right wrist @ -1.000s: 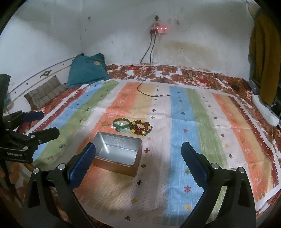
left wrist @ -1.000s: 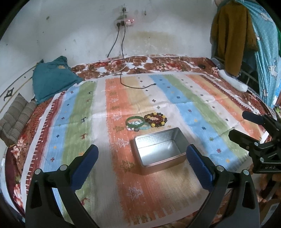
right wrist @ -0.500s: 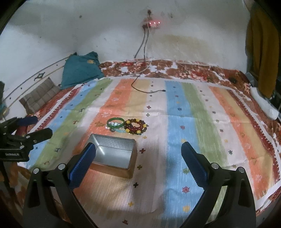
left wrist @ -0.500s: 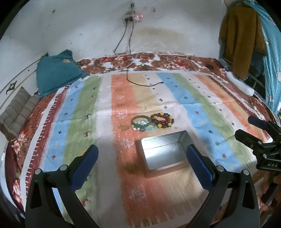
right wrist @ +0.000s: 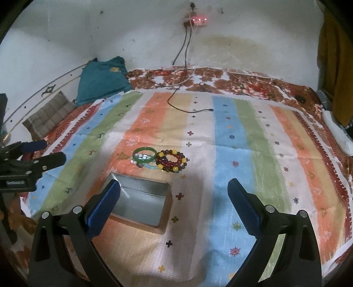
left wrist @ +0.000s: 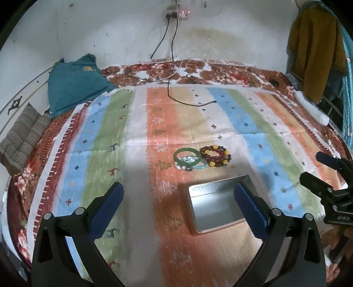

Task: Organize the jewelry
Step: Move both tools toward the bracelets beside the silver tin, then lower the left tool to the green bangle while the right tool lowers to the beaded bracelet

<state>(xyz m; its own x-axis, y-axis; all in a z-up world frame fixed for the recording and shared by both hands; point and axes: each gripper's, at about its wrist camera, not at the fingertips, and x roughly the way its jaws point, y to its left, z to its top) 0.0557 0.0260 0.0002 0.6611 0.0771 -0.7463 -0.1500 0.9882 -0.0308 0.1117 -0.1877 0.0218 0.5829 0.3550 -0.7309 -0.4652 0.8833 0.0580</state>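
Note:
An open, empty metal tin [left wrist: 217,206] [right wrist: 141,205] sits on a striped cloth on a bed. Just beyond it lie a green bangle [left wrist: 187,155] [right wrist: 144,153], a dark red and yellow bead bracelet [left wrist: 216,155] [right wrist: 171,160], and small pale and turquoise bead strands [left wrist: 187,164] under the bangle. My left gripper [left wrist: 178,198] is open and empty, hovering above the cloth left of the tin. My right gripper [right wrist: 174,196] is open and empty, above the tin's right side. Each gripper also shows in the other's view, the right [left wrist: 326,174] and the left [right wrist: 37,154].
A black charging cable [left wrist: 187,101] trails from a wall socket [left wrist: 176,14] onto the cloth. A teal pillow [left wrist: 75,84] and a striped cushion [left wrist: 24,136] lie at the far left. Clothes [left wrist: 313,48] hang at the right. A white object [left wrist: 313,109] lies by the right edge.
Both grippers have shifted left and slightly forward, so the tin and jewelry now sit further right in the left view and closer in the right view. Both stay open; nothing was picked up.

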